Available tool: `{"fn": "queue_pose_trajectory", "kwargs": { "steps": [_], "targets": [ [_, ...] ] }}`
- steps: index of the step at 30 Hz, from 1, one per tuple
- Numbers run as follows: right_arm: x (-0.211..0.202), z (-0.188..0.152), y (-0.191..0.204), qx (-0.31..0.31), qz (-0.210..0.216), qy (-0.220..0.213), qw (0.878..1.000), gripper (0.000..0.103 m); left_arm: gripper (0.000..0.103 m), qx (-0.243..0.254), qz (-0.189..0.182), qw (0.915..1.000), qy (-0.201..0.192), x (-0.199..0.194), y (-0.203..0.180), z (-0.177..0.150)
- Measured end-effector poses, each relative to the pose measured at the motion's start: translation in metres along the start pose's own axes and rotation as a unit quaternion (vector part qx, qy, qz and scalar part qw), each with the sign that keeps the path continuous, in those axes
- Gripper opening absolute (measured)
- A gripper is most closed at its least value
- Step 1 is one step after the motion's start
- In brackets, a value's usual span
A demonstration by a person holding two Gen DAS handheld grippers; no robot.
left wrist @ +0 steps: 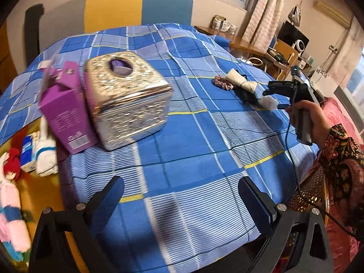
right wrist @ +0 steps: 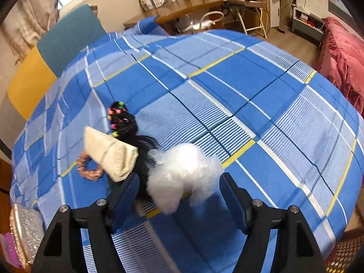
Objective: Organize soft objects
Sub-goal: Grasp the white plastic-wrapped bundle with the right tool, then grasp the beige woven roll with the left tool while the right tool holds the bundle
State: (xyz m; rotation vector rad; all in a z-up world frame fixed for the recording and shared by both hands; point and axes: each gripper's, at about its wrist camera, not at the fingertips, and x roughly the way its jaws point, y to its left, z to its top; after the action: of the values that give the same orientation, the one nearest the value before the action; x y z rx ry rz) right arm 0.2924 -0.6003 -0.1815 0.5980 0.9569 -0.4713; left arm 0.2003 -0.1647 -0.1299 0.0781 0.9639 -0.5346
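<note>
A white fluffy wad [right wrist: 184,175] lies on the blue checked cloth [right wrist: 250,91], between the fingers of my right gripper [right wrist: 179,178]. The jaws stand open with a gap on each side of the wad. Just left of it lie a black hairpiece with coloured clips [right wrist: 122,122], a folded cream cloth [right wrist: 111,154] and a pink scrunchie [right wrist: 87,170]. The left wrist view shows the same cluster at far right: cream cloth [left wrist: 236,78], scrunchie [left wrist: 219,84], wad [left wrist: 269,102], and a hand holding the right gripper [left wrist: 276,97]. My left gripper [left wrist: 182,182] is open and empty above bare cloth.
A gold patterned tissue box [left wrist: 127,100] and an open purple carton [left wrist: 66,116] stand at the table's left. Off its left edge lie a rolled white towel [left wrist: 46,157] and a doll [left wrist: 11,166]. A yellow-and-teal chair back [left wrist: 136,9] stands behind; pink bedding [right wrist: 341,63] is at right.
</note>
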Motion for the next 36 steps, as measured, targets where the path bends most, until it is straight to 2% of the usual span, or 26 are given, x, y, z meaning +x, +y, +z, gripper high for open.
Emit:
{"fn": "queue_pose_trajectory", "kwargs": {
  "steps": [6,8,9,13,17,20,24,29,34,36],
  "targets": [
    [0.024,-0.002,0.001,-0.015,0.008,0.036,0.999,0.073,0.101,0.014,-0.009,0.9998,0.004,0.020,-0.027,0.014],
    [0.027,-0.003,0.004,-0.032,-0.008,0.039,0.999,0.060,0.101,0.015,-0.015,0.9998,0.006,0.027,-0.035,0.020],
    [0.025,-0.004,0.008,-0.048,-0.019,0.036,0.998,0.047,0.101,0.014,-0.015,0.9998,0.007,0.032,-0.040,0.024],
    [0.023,-0.010,0.010,-0.061,-0.009,0.045,0.997,0.039,0.101,0.002,-0.023,0.9997,0.011,0.050,-0.058,0.043],
    [0.017,-0.010,0.007,-0.055,-0.007,0.038,0.998,0.039,0.101,-0.021,-0.036,0.9990,0.014,0.069,-0.076,0.073],
    [0.009,-0.007,-0.001,-0.048,-0.030,0.023,0.998,0.039,0.101,-0.050,-0.048,0.9974,0.019,0.088,-0.089,0.101],
    [0.004,-0.002,-0.011,-0.029,-0.031,0.013,0.999,0.039,0.101,-0.109,-0.067,0.9901,0.057,0.129,-0.104,0.145],
    [0.001,-0.002,-0.016,-0.017,-0.024,0.016,0.999,0.039,0.101,-0.114,-0.064,0.9899,0.056,0.168,-0.131,0.188],
    [0.005,0.001,-0.018,-0.006,-0.017,0.020,1.000,0.039,0.101,-0.119,-0.069,0.9870,0.083,0.214,-0.148,0.221],
    [0.005,0.001,-0.021,0.001,-0.013,0.022,1.000,0.039,0.101,-0.136,-0.058,0.9848,0.091,0.230,-0.148,0.229]
  ]
}}
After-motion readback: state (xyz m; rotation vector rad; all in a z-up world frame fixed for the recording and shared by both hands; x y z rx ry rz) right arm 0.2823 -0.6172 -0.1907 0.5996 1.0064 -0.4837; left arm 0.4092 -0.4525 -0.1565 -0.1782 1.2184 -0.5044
